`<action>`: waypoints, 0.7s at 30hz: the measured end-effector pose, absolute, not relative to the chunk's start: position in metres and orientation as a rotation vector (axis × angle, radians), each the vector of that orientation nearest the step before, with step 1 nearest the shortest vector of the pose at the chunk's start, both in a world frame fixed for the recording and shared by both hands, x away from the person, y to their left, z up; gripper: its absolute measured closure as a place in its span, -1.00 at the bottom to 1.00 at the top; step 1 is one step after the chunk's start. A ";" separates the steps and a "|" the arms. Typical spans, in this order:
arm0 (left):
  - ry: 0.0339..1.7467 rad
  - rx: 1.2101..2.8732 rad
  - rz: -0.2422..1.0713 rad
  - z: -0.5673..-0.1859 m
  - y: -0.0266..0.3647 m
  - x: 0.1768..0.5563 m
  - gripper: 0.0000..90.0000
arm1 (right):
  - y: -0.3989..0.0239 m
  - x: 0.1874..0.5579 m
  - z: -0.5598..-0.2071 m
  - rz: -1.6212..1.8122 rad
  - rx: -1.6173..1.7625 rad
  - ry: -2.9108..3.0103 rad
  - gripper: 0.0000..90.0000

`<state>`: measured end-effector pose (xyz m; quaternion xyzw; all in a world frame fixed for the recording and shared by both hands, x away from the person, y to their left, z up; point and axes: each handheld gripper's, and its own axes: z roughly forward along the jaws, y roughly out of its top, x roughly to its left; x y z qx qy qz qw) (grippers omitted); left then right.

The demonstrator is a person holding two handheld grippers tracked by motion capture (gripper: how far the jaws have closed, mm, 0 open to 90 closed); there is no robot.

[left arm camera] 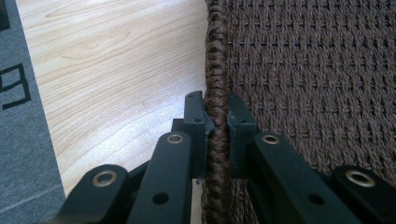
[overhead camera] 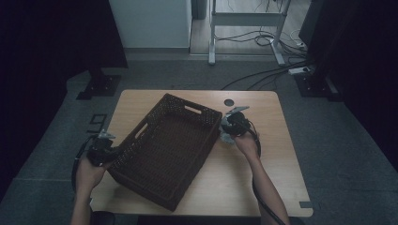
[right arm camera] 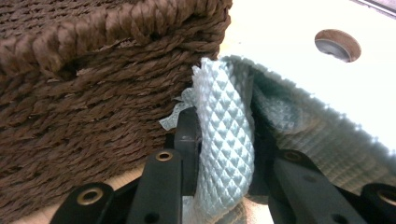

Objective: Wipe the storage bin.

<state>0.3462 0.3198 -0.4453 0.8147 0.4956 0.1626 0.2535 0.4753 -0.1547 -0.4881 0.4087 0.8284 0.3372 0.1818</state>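
A person at a wooden table (overhead camera: 277,159) steadies a woven brown basket (overhead camera: 164,154) with the left gripper (left arm camera: 216,122), its jaws clamped on the basket's braided rim (left arm camera: 215,70). The right gripper (right arm camera: 224,140) pinches a pale, quilted cloth (right arm camera: 226,140) just beside the basket's far corner — outside the wall. The wiping, probably of the basket's side, looks barely begun; the dim high view settles little — the basket's inside appears empty.

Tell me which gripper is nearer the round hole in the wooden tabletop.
Right. The right gripper holds a pale textured cloth near the hole; the left gripper clamps the brown woven basket's far rim.
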 end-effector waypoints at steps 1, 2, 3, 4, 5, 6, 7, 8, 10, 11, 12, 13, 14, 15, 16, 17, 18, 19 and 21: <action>1.347 2.214 0.443 -0.445 0.320 0.346 0.82 | -0.155 0.475 -0.488 0.948 1.153 2.340 0.59; 1.348 2.214 0.443 -0.445 0.320 0.346 0.82 | -0.154 0.475 -0.489 0.945 1.155 2.341 0.59; 1.348 2.214 0.444 -0.445 0.320 0.346 0.82 | -0.154 0.475 -0.490 0.933 1.153 2.346 0.59; 1.349 2.213 0.445 -0.445 0.319 0.346 0.82 | -0.153 0.475 -0.491 0.922 1.150 2.352 0.59; 1.349 2.213 0.444 -0.445 0.319 0.346 0.82 | -0.152 0.475 -0.494 0.908 1.143 2.358 0.59; 1.350 2.213 0.445 -0.445 0.319 0.346 0.82 | -0.152 0.474 -0.496 0.907 1.145 2.363 0.59; 1.350 2.211 0.445 -0.445 0.319 0.346 0.82 | -0.151 0.474 -0.498 0.905 1.146 2.366 0.59; 1.352 2.210 0.443 -0.445 0.320 0.346 0.82 | -0.151 0.475 -0.499 0.905 1.149 2.366 0.59; 1.352 2.209 0.442 -0.445 0.320 0.346 0.82 | -0.151 0.475 -0.502 0.902 1.155 2.369 0.59; 1.352 2.209 0.442 -0.445 0.320 0.346 0.82 | -0.151 0.476 -0.504 0.899 1.158 2.372 0.59; 1.352 2.209 0.442 -0.445 0.320 0.346 0.82 | -0.152 0.476 -0.505 0.894 1.158 2.373 0.59; 1.353 2.209 0.442 -0.445 0.319 0.346 0.82 | -0.152 0.476 -0.507 0.889 1.162 2.379 0.59; 1.353 2.209 0.442 -0.445 0.319 0.346 0.82 | -0.152 0.476 -0.508 0.884 1.160 2.381 0.59; 1.353 2.209 0.442 -0.445 0.319 0.346 0.82 | -0.151 0.476 -0.510 0.878 1.163 2.382 0.59; 1.353 2.209 0.443 -0.445 0.319 0.346 0.82 | -0.151 0.476 -0.512 0.877 1.163 2.385 0.59; 1.353 2.209 0.443 -0.445 0.319 0.346 0.82 | -0.150 0.476 -0.514 0.874 1.164 2.385 0.59; 1.353 2.209 0.443 -0.445 0.319 0.346 0.82 | -0.150 0.476 -0.515 0.875 1.162 2.388 0.59; 1.354 2.209 0.443 -0.445 0.319 0.346 0.82 | -0.150 0.476 -0.516 0.876 1.167 2.386 0.59; 1.354 2.209 0.443 -0.445 0.319 0.346 0.82 | -0.150 0.476 -0.518 0.866 1.170 2.396 0.59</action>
